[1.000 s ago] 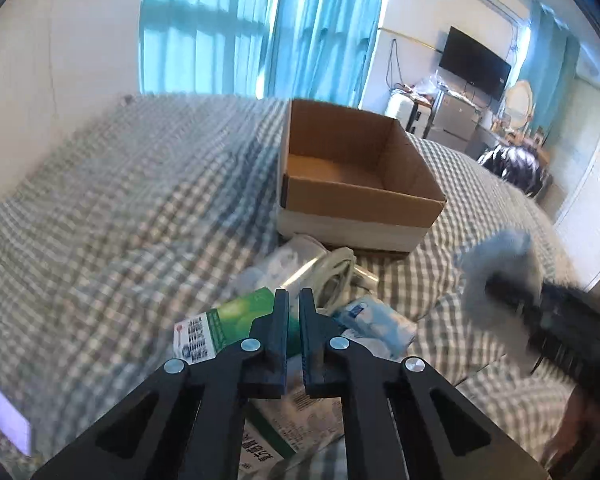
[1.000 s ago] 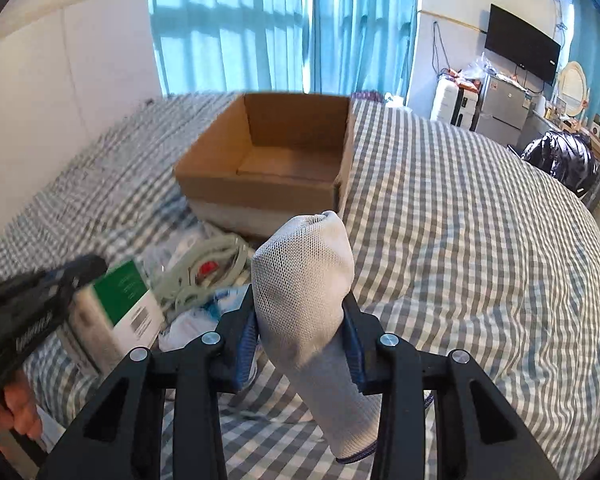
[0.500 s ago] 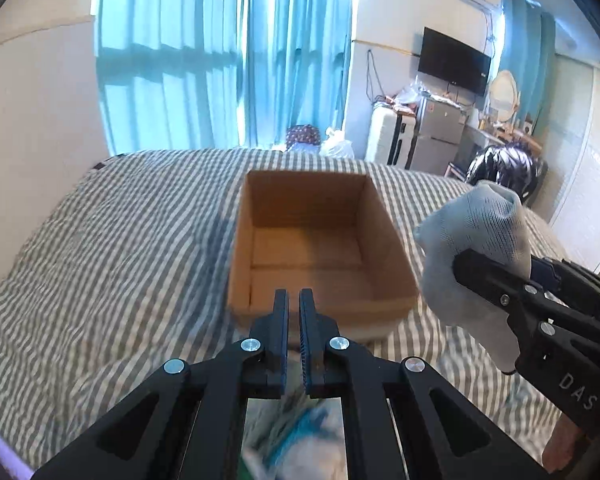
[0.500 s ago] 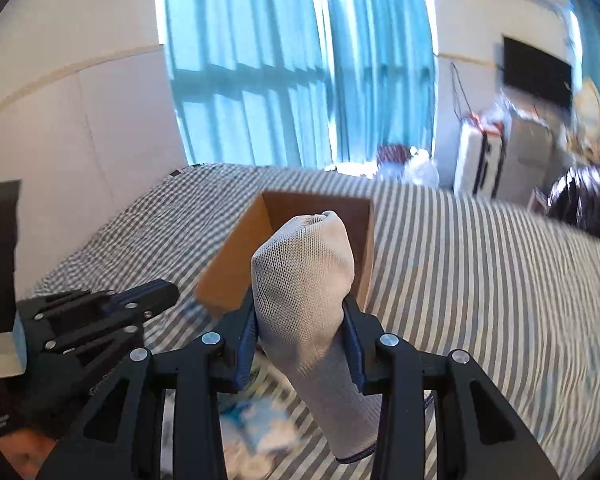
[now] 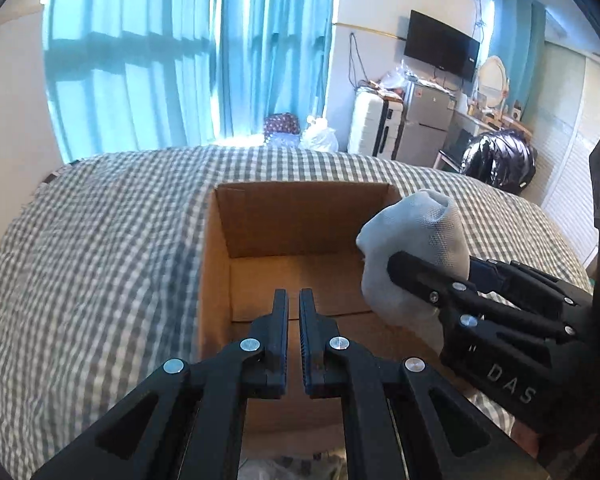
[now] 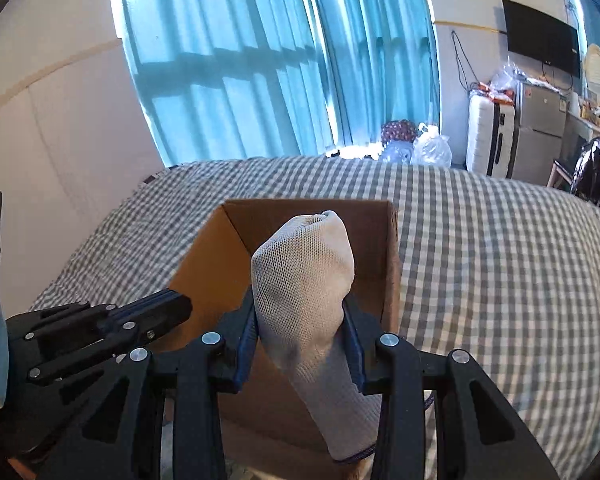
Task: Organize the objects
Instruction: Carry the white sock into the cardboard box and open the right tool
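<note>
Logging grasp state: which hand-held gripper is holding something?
The right hand-held gripper: its fingers are clamped on a grey mesh sock at the box. The left hand-held gripper has its fingers nearly together with nothing between them.

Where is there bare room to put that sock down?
The cardboard box floor looks bare between its walls. Checked bedspread lies open left of the box, and right of it too. Crowded: the near box edge, where the left tongs and right tongs gripping the sock meet.
</note>
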Tool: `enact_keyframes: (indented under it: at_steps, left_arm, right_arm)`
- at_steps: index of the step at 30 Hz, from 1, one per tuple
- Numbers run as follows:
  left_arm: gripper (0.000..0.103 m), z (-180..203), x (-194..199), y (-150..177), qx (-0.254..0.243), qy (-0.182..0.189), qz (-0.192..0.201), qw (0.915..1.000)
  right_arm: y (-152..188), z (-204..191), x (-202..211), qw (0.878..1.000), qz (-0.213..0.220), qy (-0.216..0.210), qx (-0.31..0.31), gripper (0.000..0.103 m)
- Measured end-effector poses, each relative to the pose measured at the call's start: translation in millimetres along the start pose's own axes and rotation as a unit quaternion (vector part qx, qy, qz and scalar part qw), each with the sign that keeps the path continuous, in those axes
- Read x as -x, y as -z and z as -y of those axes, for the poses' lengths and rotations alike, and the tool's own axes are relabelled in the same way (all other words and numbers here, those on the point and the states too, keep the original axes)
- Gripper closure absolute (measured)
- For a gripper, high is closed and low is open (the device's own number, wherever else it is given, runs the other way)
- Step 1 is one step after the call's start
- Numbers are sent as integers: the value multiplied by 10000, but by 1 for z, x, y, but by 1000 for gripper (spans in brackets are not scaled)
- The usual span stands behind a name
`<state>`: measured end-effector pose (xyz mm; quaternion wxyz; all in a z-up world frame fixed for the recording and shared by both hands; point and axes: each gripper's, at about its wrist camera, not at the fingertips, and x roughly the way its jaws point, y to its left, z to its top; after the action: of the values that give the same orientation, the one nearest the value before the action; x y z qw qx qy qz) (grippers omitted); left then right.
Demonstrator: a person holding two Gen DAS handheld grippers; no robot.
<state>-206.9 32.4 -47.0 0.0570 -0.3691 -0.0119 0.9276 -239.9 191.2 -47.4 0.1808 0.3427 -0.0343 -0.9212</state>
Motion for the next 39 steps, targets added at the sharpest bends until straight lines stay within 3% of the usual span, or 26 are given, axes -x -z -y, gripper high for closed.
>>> enact_keyframes:
  at_steps: [3, 5, 7, 9, 14, 18, 30, 39]
  left_arm:
    - [96, 0, -11, 3, 4, 145, -86, 9999]
    - [91, -1, -16, 7, 5, 142, -159, 9998]
    - [76, -2, -17, 8, -14, 88, -211, 9997]
    - [40, -2, -9, 12, 16, 17, -143, 9999]
    - [17, -1, 28, 13, 184, -100, 51, 9998]
    - [1, 6, 75, 11, 129, -283, 305, 9990]
    - [0, 41, 194, 29, 180, -745, 754, 9942]
    - [0, 46, 211, 85, 40, -1088, 597, 9923]
  right_arm:
    - [4, 3, -1, 10000, 57, -24, -18, 59]
    - [4, 6, 4, 9998, 165, -19, -124, 37]
    - [3, 7, 16, 9993, 313, -26, -207, 26]
    - [-1, 8, 31, 9986, 469, -31, -238, 21]
    - [-9, 3, 80, 9971, 736, 136, -125, 2]
    - [-12, -4, 126, 9957, 899, 202, -39, 0]
    - [30, -21, 238, 9948, 926, 307, 308, 0]
    - [75, -38, 261, 9952, 842, 283, 405, 0]
